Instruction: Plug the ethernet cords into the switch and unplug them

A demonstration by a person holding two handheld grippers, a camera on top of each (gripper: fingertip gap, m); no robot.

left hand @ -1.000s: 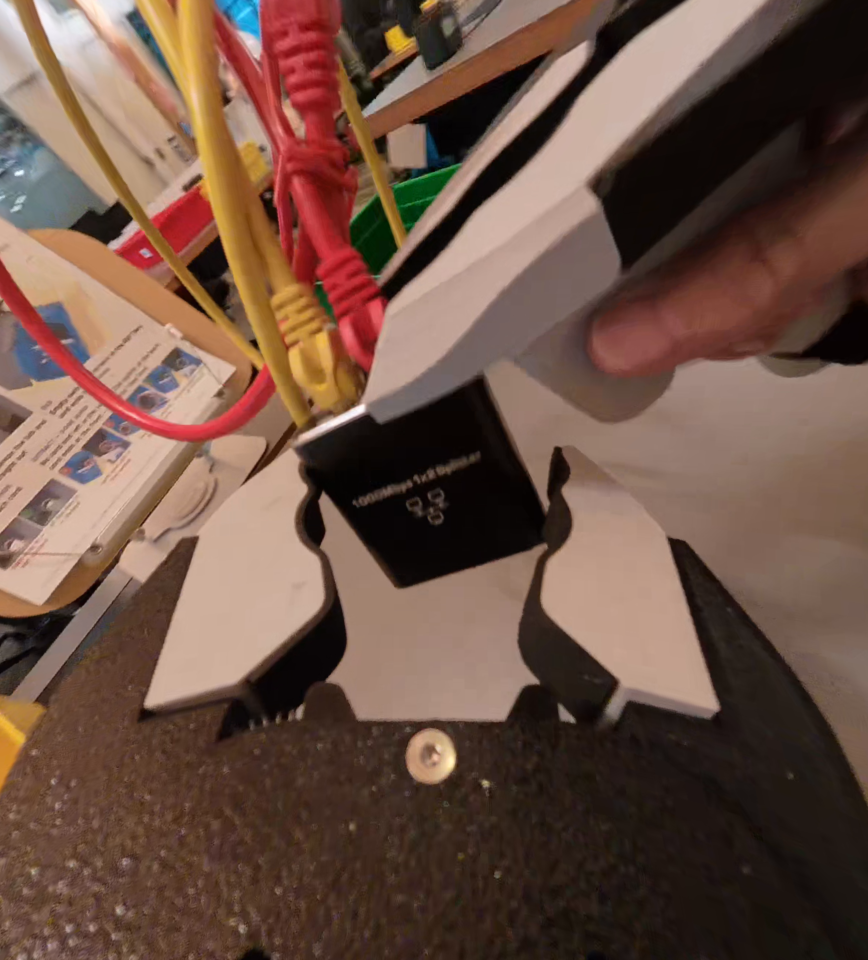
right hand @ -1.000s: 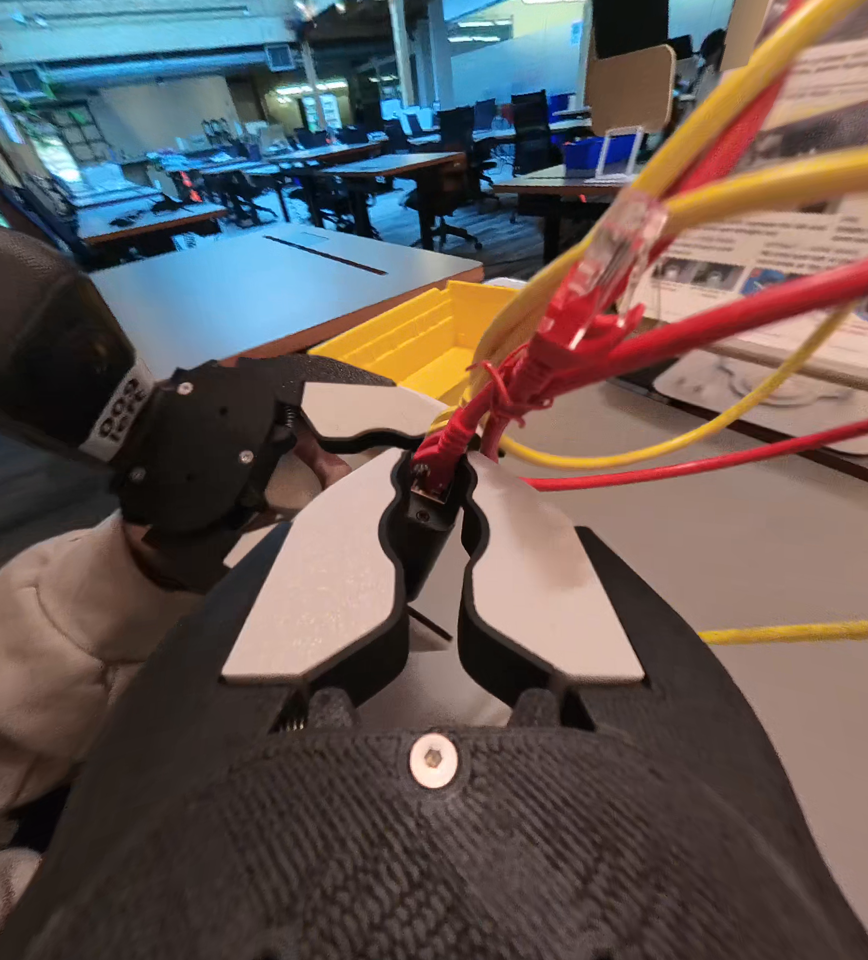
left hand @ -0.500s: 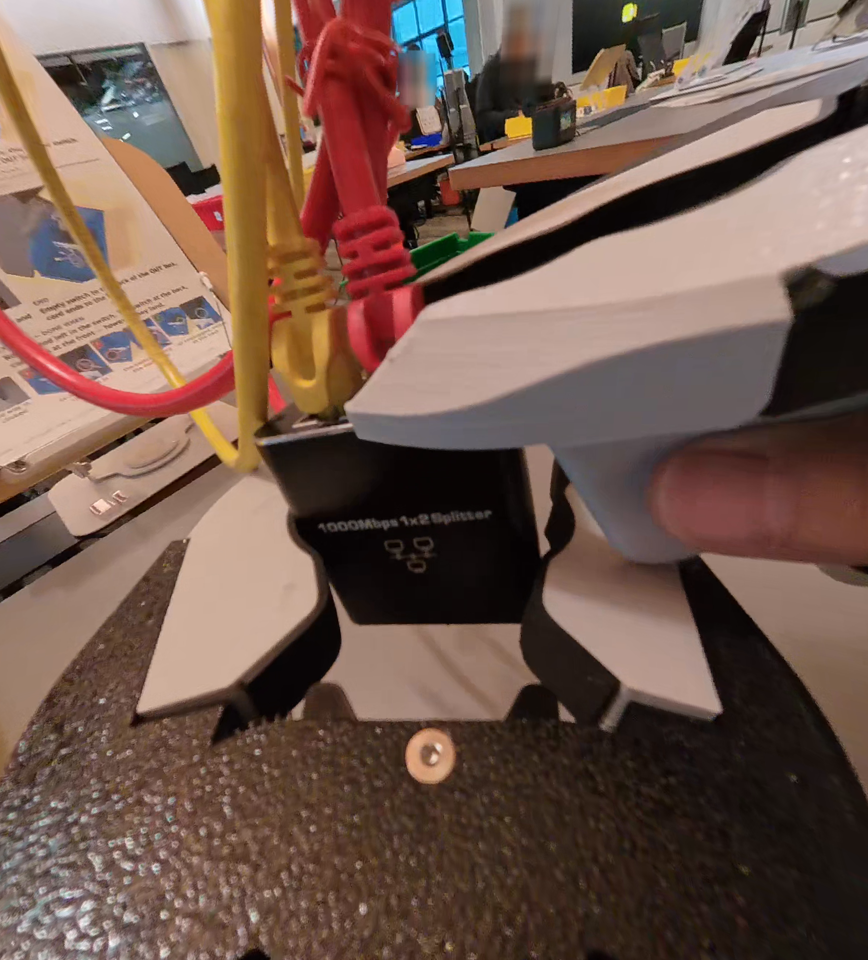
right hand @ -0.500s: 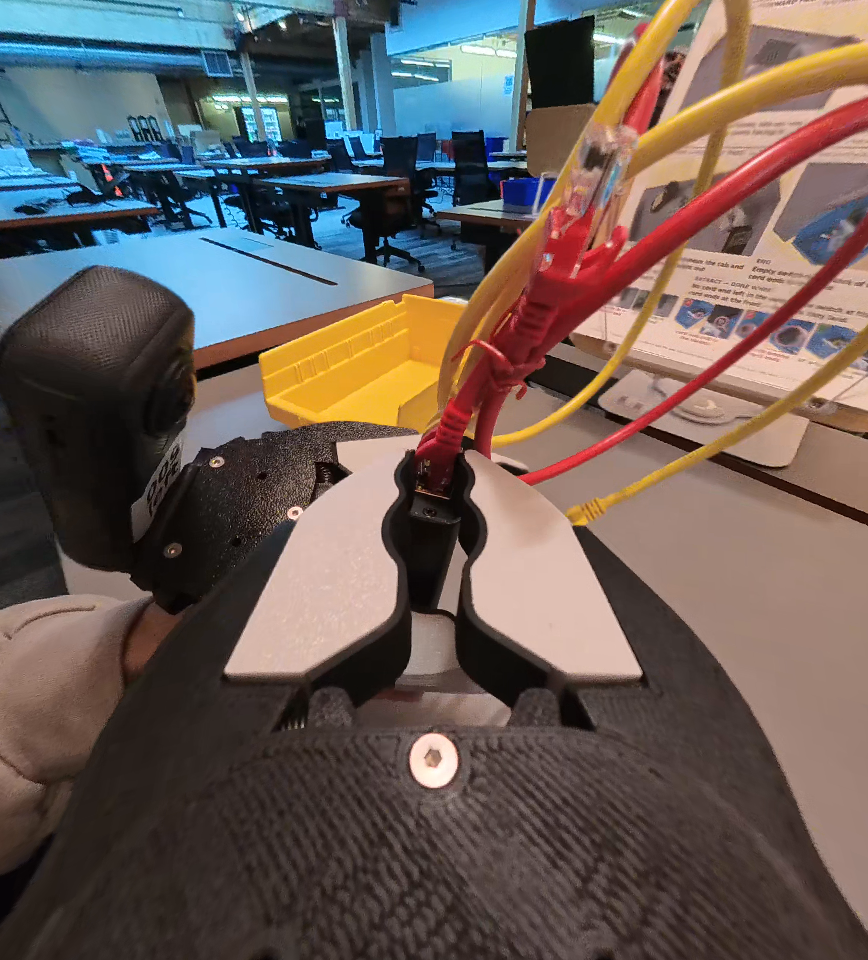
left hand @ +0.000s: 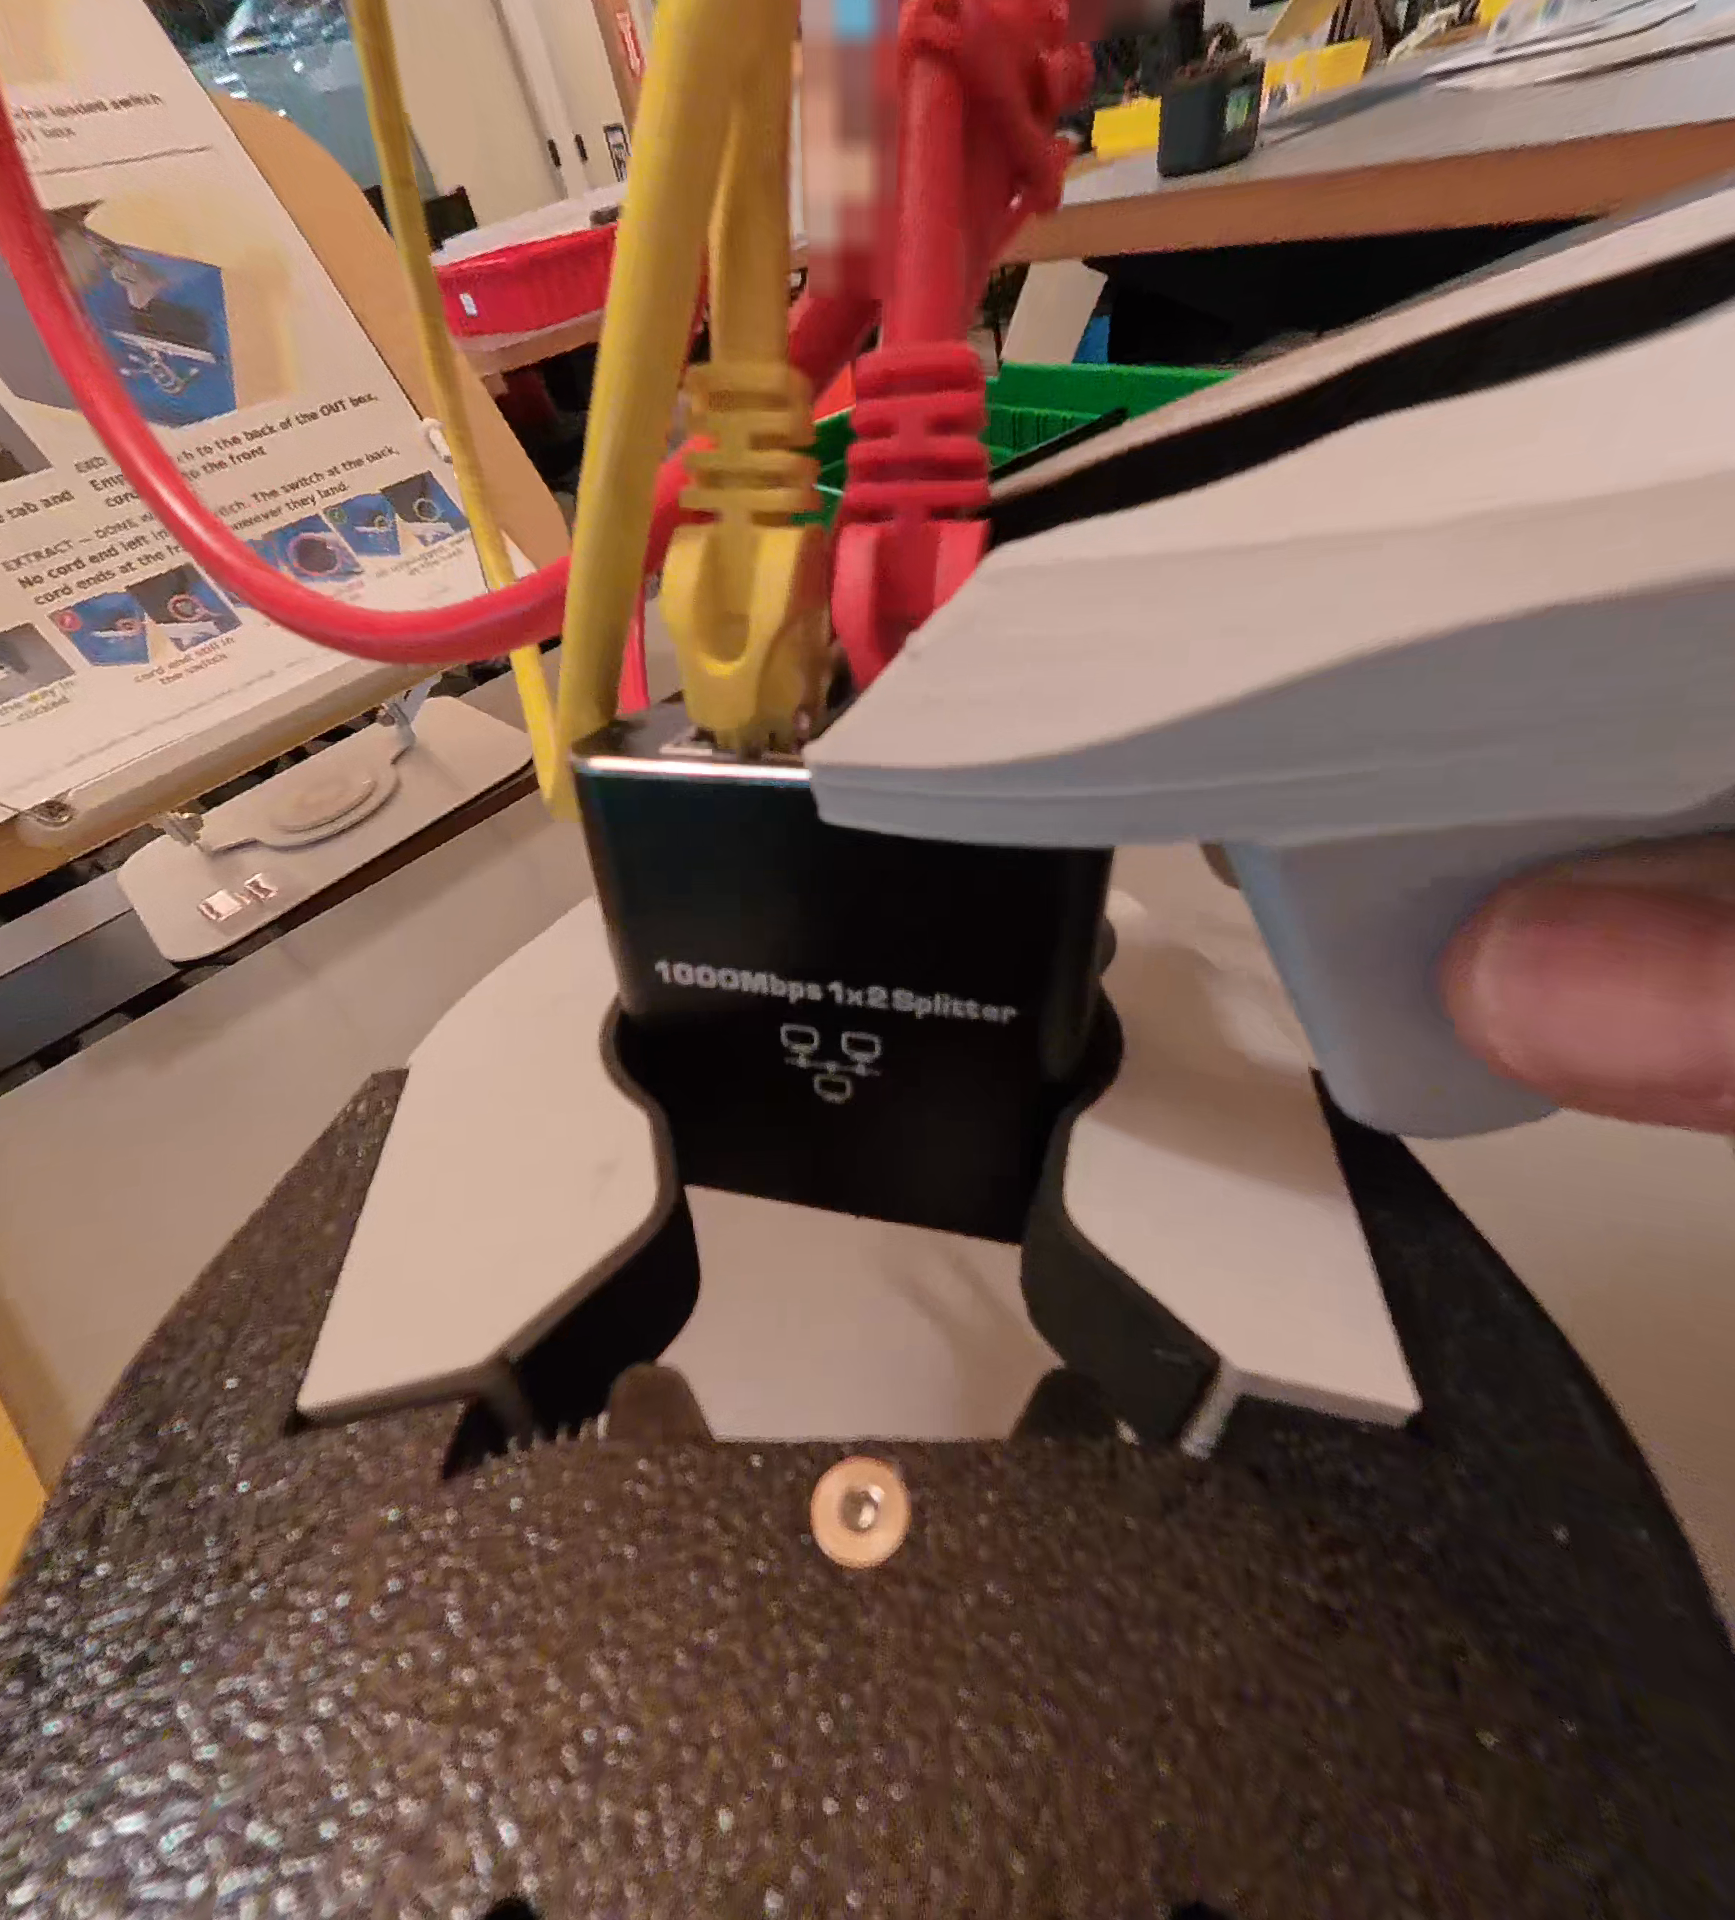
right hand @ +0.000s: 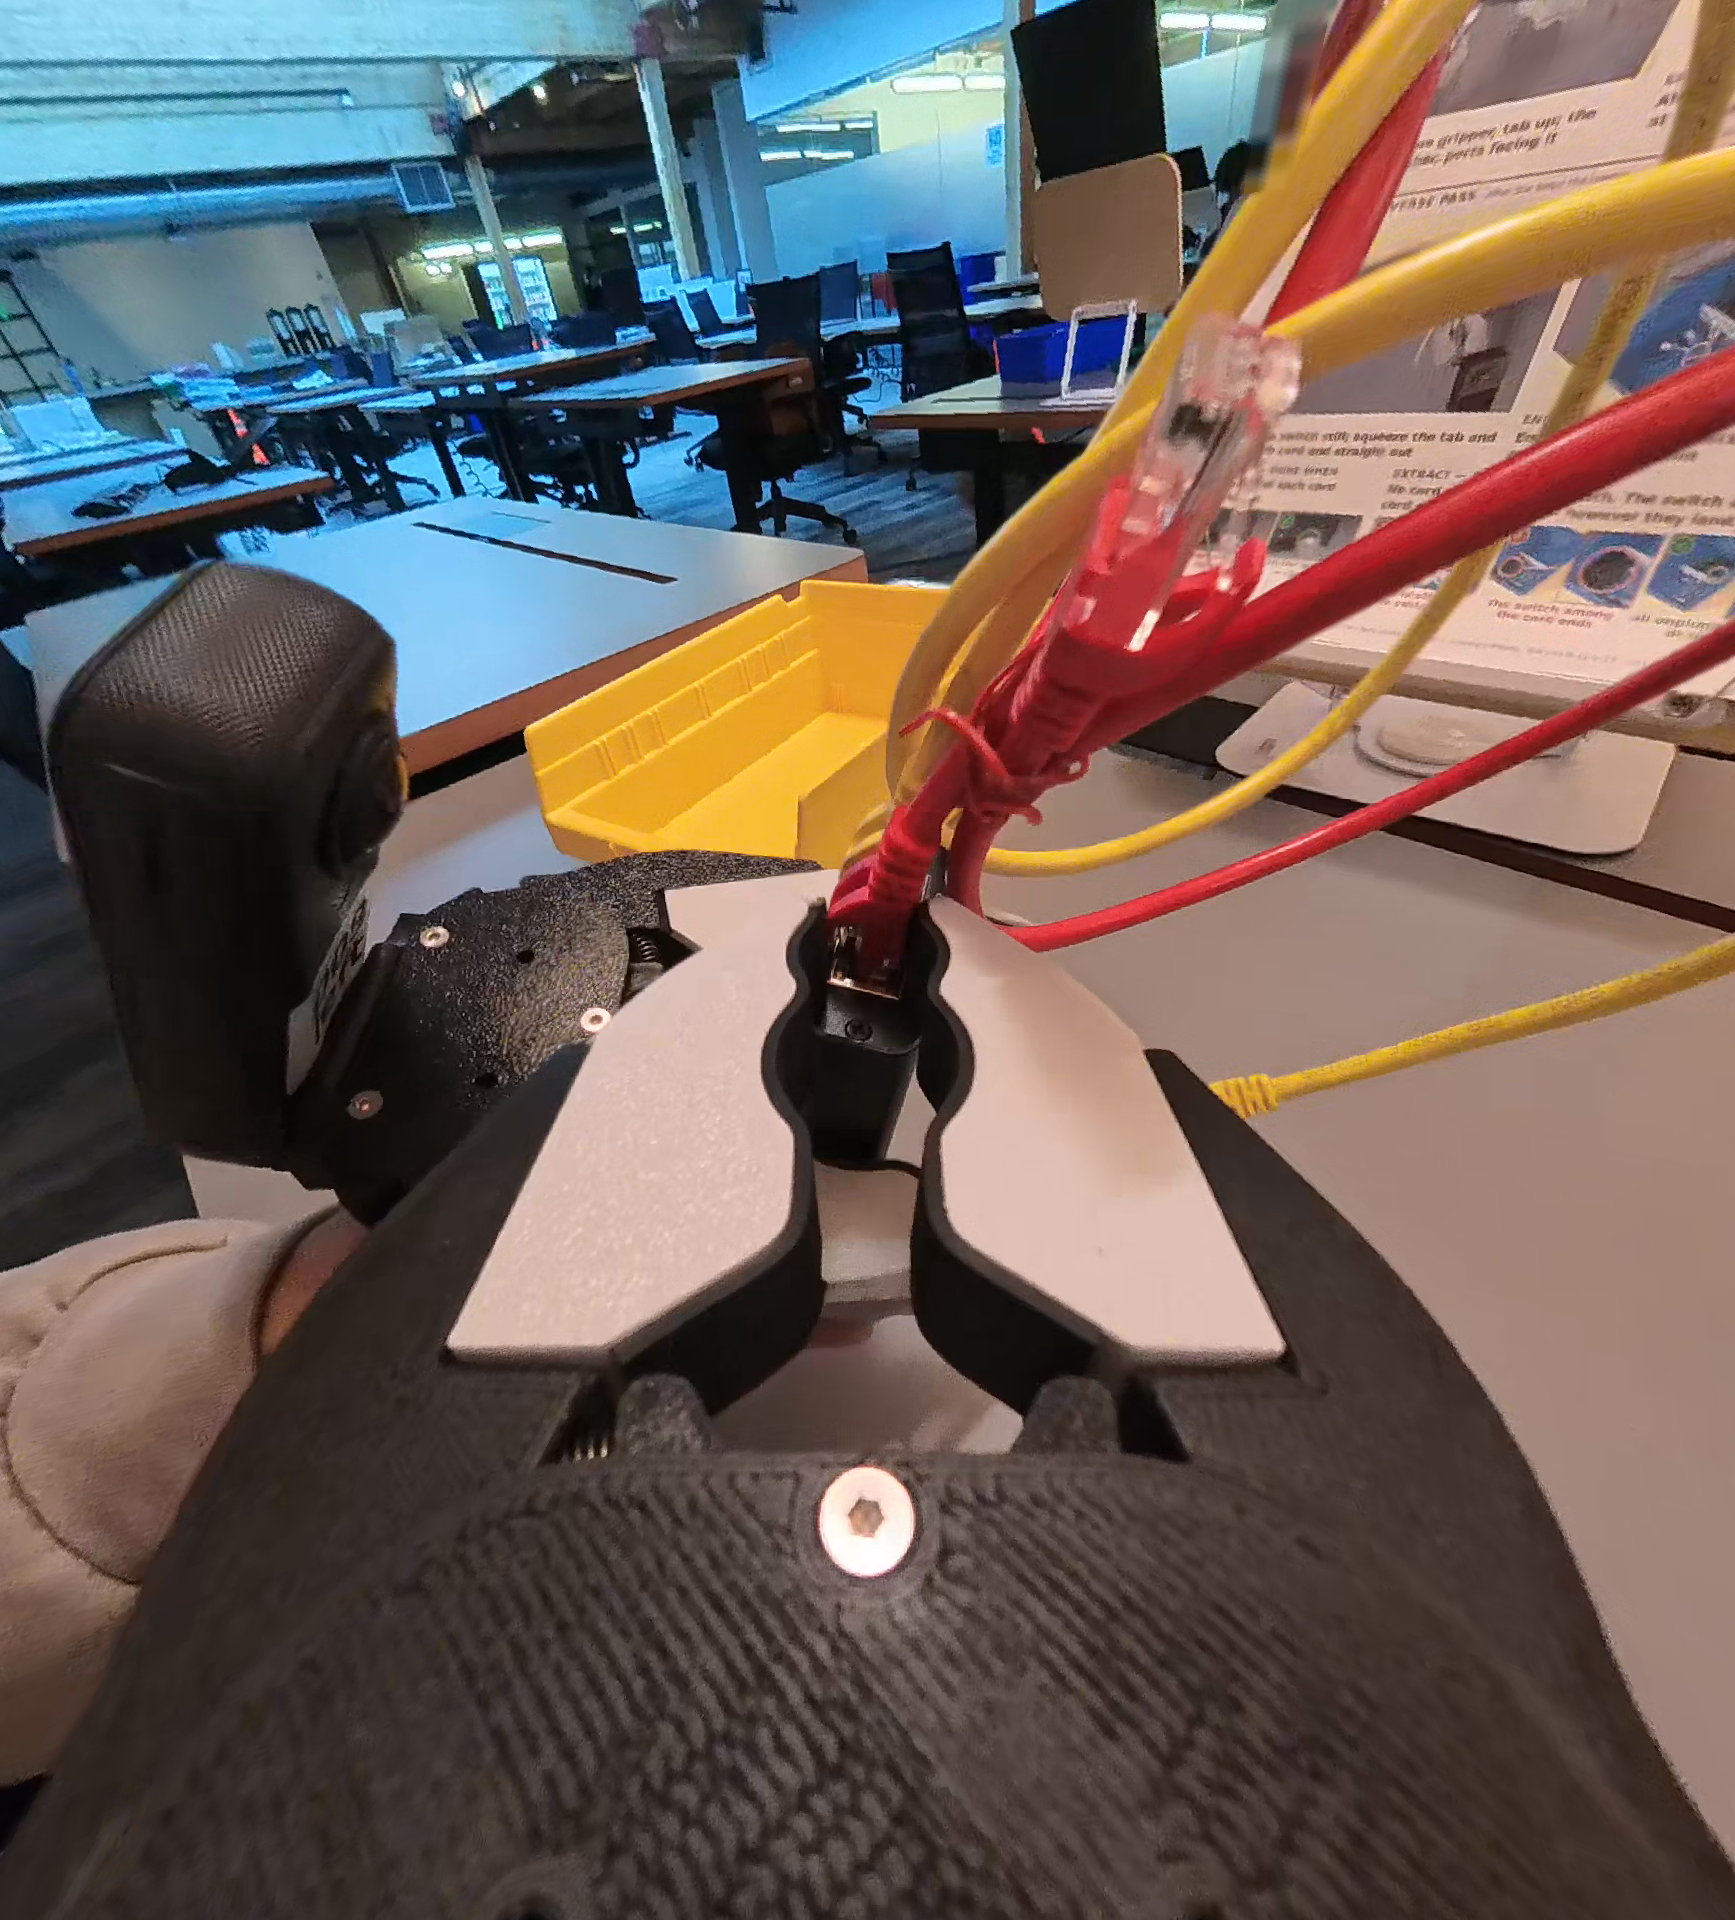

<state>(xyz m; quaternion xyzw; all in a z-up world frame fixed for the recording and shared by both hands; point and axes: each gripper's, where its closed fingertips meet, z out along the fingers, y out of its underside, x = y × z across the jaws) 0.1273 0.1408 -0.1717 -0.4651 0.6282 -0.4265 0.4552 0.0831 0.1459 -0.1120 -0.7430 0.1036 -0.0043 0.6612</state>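
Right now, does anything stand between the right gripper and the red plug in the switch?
Nothing visible does: the right gripper is shut on the red plug at the switch's port, and the neighbouring yellow plug lies outside its fingers.

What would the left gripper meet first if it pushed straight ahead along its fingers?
The black switch already sits between the left gripper's fingers; just beyond come the yellow plug and red plug in its ports.
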